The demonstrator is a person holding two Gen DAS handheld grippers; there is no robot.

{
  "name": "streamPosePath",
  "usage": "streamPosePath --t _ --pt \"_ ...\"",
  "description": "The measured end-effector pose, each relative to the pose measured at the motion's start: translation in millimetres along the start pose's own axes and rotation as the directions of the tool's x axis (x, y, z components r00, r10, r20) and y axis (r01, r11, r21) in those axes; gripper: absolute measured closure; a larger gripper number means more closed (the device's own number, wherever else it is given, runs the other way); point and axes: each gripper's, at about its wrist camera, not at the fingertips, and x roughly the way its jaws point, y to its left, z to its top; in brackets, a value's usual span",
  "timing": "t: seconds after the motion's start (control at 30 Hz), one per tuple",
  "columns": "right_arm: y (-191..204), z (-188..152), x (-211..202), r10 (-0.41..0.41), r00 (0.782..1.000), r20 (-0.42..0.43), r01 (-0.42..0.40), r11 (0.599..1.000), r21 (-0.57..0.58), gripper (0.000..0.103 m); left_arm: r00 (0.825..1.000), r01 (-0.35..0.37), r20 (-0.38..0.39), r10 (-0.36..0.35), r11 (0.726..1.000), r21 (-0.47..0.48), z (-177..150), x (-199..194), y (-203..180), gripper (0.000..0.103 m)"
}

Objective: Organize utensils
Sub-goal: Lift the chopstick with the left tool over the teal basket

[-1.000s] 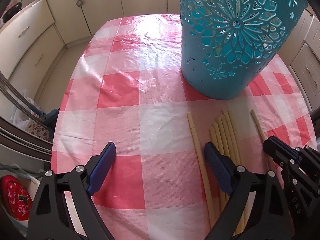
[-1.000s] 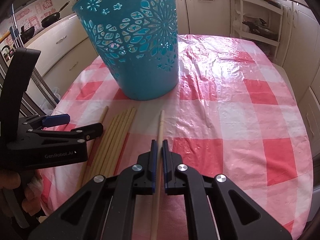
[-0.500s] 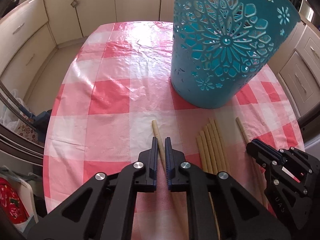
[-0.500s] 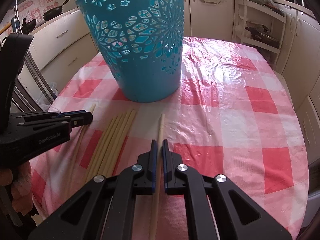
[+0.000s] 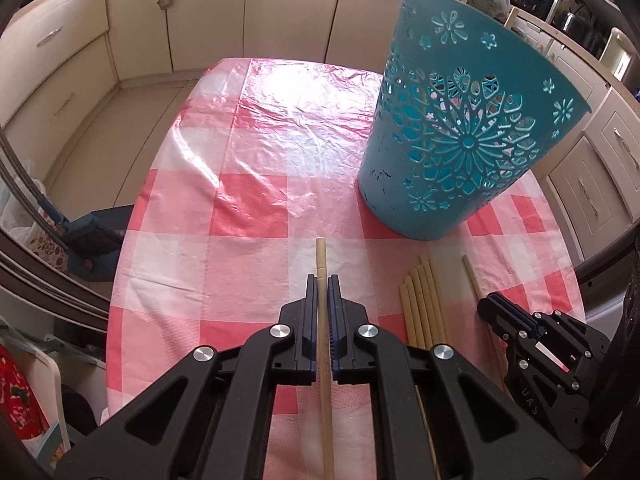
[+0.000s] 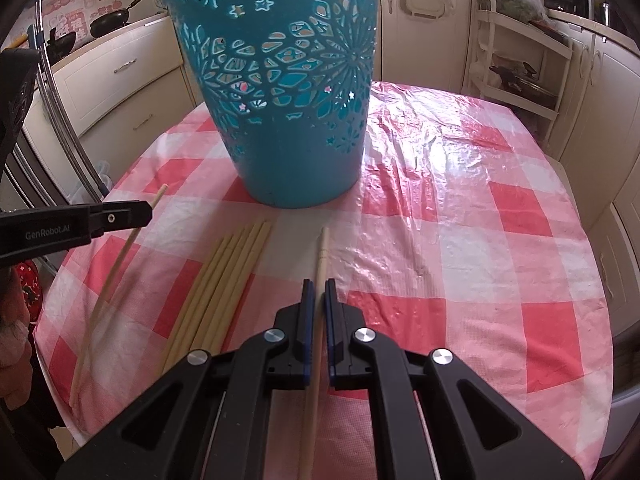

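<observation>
My left gripper (image 5: 322,285) is shut on a single pale wooden chopstick (image 5: 321,256), whose tip sticks out past the pads above the checked tablecloth (image 5: 248,208). From the right wrist view that chopstick (image 6: 116,272) slants up off the cloth, tip highest, in the left gripper (image 6: 148,212). My right gripper (image 6: 319,286) is shut on another chopstick (image 6: 323,248), which lies low over the cloth. A bundle of several chopsticks (image 6: 228,280) (image 5: 424,304) rests between the two. The blue cut-out basket (image 5: 460,152) (image 6: 288,100) stands upright just beyond them.
The table's rounded edges fall away on the left (image 5: 120,280) and right (image 6: 600,320). Cream kitchen cabinets (image 5: 60,80) surround the table. A white shelf rack (image 6: 520,60) stands at the back right, and pans (image 6: 108,20) sit on the left counter.
The left gripper went from wide open to shut on the leftmost chopstick and rose a little with it. The right gripper stayed shut on its chopstick in place.
</observation>
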Motion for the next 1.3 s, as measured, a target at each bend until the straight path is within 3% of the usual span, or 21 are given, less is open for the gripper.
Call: streamPosePath --t 0.43,0.67,0.83,1.03,1.2,1.3 --pt "1 0 -1 -0.004 1.0 0.004 0.004 1.0 -0.005 0.097 0.996 0.027 0.09 -0.02 0.997 -0.07 2 -33 20 0.099" --pt "1 0 -1 -0.002 1.0 0.004 0.002 1.0 -0.003 0.097 0.978 0.081 0.203 -0.055 0.989 -0.125 13 -82 45 0.099" --pt "-1 0 -1 0.016 1.0 0.004 -0.016 1.0 0.014 0.097 0.945 0.151 0.31 -0.101 0.978 -0.141 26 -131 52 0.099" --pt "-8 2 -1 0.049 0.999 0.003 -0.049 0.998 0.047 0.097 0.9 0.212 0.403 -0.165 0.975 -0.073 56 -169 19 0.099" --pt "-11 2 0 0.065 0.998 0.002 -0.065 0.996 0.063 0.097 0.86 0.2 0.483 -0.166 0.98 -0.02 95 -175 -24 0.098" --pt "-12 2 0 0.071 0.997 0.002 -0.071 0.995 0.067 0.097 0.827 0.188 0.545 -0.141 0.982 -0.032 124 -171 -41 0.098"
